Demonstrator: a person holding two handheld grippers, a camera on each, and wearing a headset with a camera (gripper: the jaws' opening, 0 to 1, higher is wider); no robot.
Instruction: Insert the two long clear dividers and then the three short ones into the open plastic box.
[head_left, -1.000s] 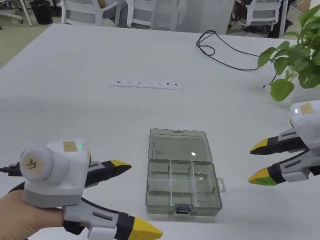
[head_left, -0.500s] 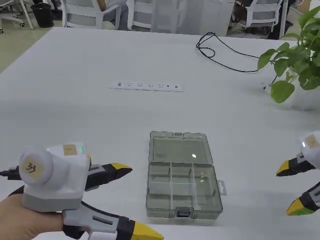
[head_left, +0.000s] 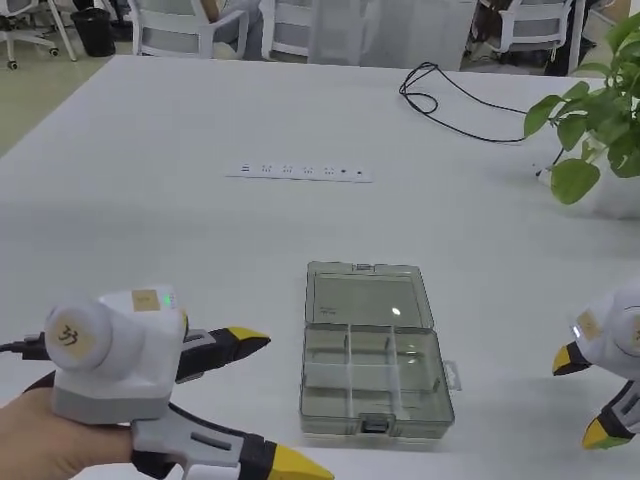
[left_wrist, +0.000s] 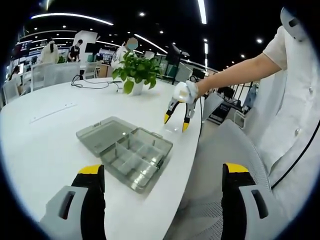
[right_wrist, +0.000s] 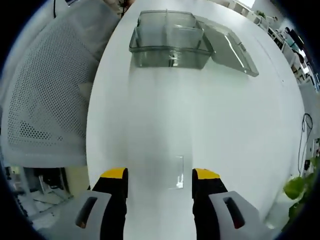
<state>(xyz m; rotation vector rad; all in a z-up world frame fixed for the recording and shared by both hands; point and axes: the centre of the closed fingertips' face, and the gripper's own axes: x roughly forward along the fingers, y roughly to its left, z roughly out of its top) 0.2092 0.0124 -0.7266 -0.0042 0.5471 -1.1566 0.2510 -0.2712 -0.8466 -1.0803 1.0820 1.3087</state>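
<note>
The smoky clear plastic box sits mid-table with its lid laid open behind it. Clear dividers stand inside and split it into compartments. My left gripper hovers open at the box's left, nothing between its fingers; its own view has the box ahead and the right gripper beyond. My right gripper is open, low over the table at the right edge. A short clear divider lies flat on the table between its open jaws, nearer the right one, with the box farther ahead.
A white power strip lies behind the box, with a black cable farther back. A potted plant stands at the right. The table's near edge and a grey mesh chair are close to the right gripper.
My right gripper has moved right and down toward the table's near right corner, over the loose divider. The left gripper has stayed put and open. The head camera shifted slightly.
</note>
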